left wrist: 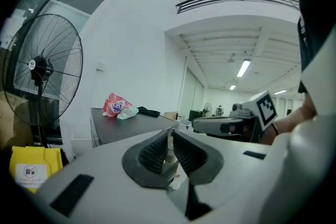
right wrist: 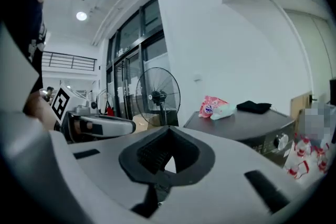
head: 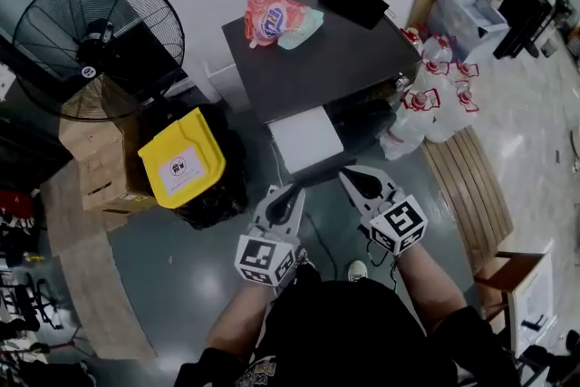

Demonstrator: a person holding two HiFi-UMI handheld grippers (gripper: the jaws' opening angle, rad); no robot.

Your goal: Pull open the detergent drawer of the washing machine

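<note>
Seen from the head view, the washing machine (head: 317, 59) has a dark flat top, and a white flat part (head: 306, 139) juts out of its front left, apparently the detergent drawer. My left gripper (head: 292, 193) hovers just in front of that white part, and my right gripper (head: 355, 177) is beside it to the right. Both are clear of the machine. In the left gripper view the left gripper (left wrist: 169, 136) has its jaws together with nothing between them. The right gripper (right wrist: 167, 131) is likewise shut and holds nothing. A round knob (right wrist: 281, 140) shows on the machine's front.
A pink detergent bag (head: 270, 18) and a black cloth (head: 353, 3) lie on the machine's top. To the left are a standing fan (head: 98, 45), a yellow-lidded bin (head: 184, 159) and cardboard boxes (head: 100, 168). To the right are white bags (head: 435, 95) and a wooden bench (head: 467, 186).
</note>
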